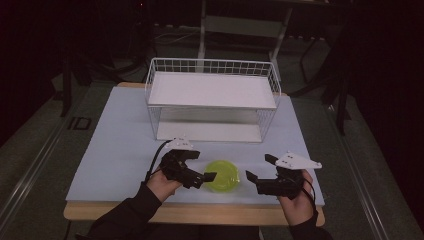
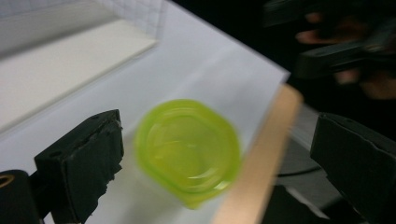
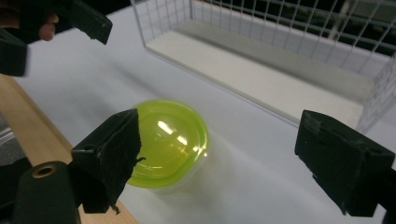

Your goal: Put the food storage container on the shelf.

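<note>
A green bowl (image 1: 222,175) sits on the table (image 1: 120,150) between the left hand-held gripper (image 1: 204,171) and the right hand-held gripper (image 1: 259,168) — both with jaws spread apart, touching nothing — while a white wire rack (image 1: 212,100) stands beyond them.

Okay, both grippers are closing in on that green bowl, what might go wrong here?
The green bowl sits close to the table's front edge, so a nudge from the open left gripper could push it off. The open right gripper approaches from the opposite side; the two might collide or squeeze the bowl awkwardly.
</note>
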A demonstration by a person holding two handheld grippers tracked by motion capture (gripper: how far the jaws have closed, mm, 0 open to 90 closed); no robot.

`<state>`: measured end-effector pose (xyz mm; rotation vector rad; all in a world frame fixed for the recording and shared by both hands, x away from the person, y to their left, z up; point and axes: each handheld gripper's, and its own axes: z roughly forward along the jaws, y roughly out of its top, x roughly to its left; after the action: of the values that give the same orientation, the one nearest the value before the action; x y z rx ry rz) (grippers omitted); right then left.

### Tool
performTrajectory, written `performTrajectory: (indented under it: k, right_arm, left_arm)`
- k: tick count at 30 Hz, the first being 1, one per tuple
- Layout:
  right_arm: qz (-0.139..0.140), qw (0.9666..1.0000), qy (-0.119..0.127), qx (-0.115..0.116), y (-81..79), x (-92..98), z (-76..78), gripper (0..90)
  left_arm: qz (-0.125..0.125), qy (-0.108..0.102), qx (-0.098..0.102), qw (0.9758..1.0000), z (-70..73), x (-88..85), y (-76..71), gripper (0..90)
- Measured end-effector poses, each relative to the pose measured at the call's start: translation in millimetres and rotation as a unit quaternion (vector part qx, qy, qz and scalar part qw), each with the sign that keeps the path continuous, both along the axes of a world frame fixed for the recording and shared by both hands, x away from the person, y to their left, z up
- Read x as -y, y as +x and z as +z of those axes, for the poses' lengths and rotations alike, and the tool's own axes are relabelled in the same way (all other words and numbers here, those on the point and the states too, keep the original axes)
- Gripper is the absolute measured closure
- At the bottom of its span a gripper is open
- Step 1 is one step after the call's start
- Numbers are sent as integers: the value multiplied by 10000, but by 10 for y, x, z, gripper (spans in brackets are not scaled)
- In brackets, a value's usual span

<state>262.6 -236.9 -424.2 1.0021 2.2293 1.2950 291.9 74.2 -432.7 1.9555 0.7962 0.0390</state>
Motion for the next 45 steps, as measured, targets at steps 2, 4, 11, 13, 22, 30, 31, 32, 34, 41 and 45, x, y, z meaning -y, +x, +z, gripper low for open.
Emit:
performTrajectory:
  k: [2, 4, 11, 13, 22, 30, 31, 32, 34, 41, 45]
  right_arm:
    - [-3, 9999, 48, -164, 39, -14, -18, 142]
    - [-88, 9993, 86, -361, 81, -45, -48, 142]
    - [-224, 9911, 526, -1198, 237, -112, -199, 161]
    - [-285, 9888, 474, -1386, 275, -136, -237, 197]
    - [-688, 9743, 597, -2059, 382, -197, -397, 332]
    - [-741, 9628, 492, -2552, 461, -248, -555, 445]
    - [-755, 9610, 508, -2613, 465, -253, -570, 472]
    - [-753, 9591, 502, -2683, 469, -256, -585, 504]
    - [-740, 9551, 595, -2806, 467, -257, -613, 559]
    - [-550, 9473, 742, -3069, 400, -286, -605, 758]
    - [-611, 9496, 789, -2971, 350, -300, -557, 798]
  left_arm:
    - [17, -2, -187, 9998, -57, 21, 42, 37]
    - [111, 60, -309, 9994, -110, 41, 65, 37]
    - [324, 165, -694, 9969, -251, 69, 128, 58]
    - [371, 111, -834, 9958, -287, 48, 154, 75]
    - [807, 63, -1354, 9875, -525, 42, 164, 212]
    - [950, -8, -1908, 9770, -726, 22, 155, 384]
    - [925, -17, -1953, 9764, -735, 14, 156, 442]
    - [912, -61, -1988, 9758, -742, 10, 152, 481]
    - [798, -136, -2053, 9753, -736, -1, 147, 547]
    - [826, 120, -2045, 9753, -632, 78, 33, 693]
    - [986, 132, -2135, 9719, -592, 68, -14, 761]
